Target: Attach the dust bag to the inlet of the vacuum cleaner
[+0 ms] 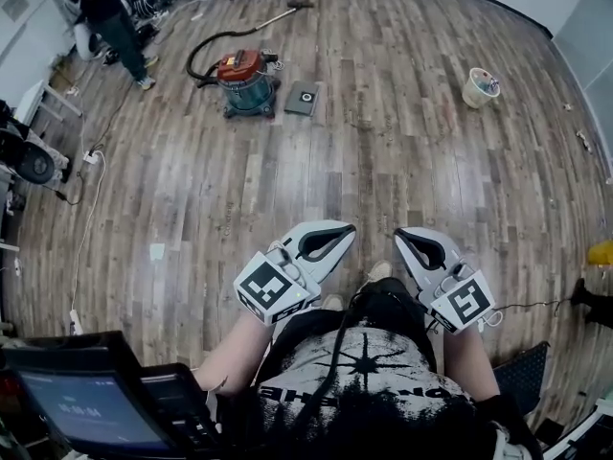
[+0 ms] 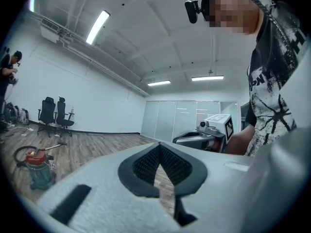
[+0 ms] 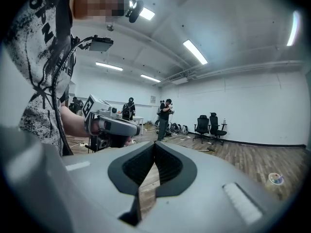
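Left gripper (image 1: 337, 233): we see its jaws closed pad to pad, with nothing between them; only bare floor (image 1: 383, 142) shows through the gap below the tips.
Right gripper (image 1: 407, 238): closed as well and empty, held just beside the left one in front of our chest.
Vacuum cleaner (image 1: 247, 80): stands upright on the floor well ahead of us and off to the left, red lid over a teal drum.
Hose (image 1: 206, 51): loops out from the far left side of the drum and runs on towards the back of the room.
Dust bag (image 1: 302, 98): we take the flat dark rectangle lying just to the right of the vacuum cleaner to be it; it lies flat, its longer side running roughly away from us.
Inlet: we cannot make it out at this range, nor which side of the drum it faces.
Direction from the jaws: both things lie far beyond the tips, up and to the left in the head view.
Nearer hand: we judge the left, since the bag and drum sit on its side; the right would have to cross over.
Stage: we judge the task not yet begun; the bag is untouched and well apart from both grippers.
Bucket (image 1: 481, 87): far right, clear of the path.
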The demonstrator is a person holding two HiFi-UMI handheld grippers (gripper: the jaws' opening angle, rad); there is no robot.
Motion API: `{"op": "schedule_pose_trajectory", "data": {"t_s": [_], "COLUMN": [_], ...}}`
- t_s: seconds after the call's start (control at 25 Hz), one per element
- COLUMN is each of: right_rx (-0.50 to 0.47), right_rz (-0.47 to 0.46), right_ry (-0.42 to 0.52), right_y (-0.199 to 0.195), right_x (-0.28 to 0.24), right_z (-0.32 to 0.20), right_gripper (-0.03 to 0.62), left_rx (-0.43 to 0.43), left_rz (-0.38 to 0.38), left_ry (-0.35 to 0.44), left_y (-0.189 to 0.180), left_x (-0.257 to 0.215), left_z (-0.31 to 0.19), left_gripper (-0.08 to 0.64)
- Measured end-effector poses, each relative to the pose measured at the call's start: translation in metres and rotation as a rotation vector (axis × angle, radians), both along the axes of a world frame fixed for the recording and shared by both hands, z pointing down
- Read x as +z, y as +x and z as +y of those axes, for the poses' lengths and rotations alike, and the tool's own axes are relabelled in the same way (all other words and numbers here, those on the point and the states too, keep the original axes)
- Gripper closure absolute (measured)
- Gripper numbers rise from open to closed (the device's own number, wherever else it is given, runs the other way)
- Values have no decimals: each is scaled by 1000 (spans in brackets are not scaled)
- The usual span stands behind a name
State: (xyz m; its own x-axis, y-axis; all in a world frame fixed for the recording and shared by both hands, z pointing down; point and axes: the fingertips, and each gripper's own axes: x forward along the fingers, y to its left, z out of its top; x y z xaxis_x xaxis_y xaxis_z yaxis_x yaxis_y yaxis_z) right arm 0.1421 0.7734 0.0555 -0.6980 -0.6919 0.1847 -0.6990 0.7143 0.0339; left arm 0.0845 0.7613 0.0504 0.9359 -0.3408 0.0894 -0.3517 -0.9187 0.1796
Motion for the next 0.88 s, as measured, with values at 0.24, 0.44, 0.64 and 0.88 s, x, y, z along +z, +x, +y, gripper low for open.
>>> {"op": "schedule_pose_trajectory", "data": {"t_s": [0.24, 0.44, 0.64, 0.88], "right_rx": [-31, -96, -161, -199], "right_rz": [-5, -43, -58, -57], "right_ry": [-30, -15, 14, 110], "right_y": [24, 54, 87, 136], "right_x": [14, 16, 2, -12], "right_z": [-48, -112, -172, -230], "right_gripper": [588, 588, 588, 588], "left_rx": [-29, -66, -95, -137], "left_rz": [-8, -34, -62, -70], "left_ry": [-22, -23, -11, 11], "left_y": [27, 62, 105, 154], "left_x": [12, 15, 10, 8], "left_z": [-47, -104, -159, -224], "left_gripper": [561, 561, 561, 561]}}
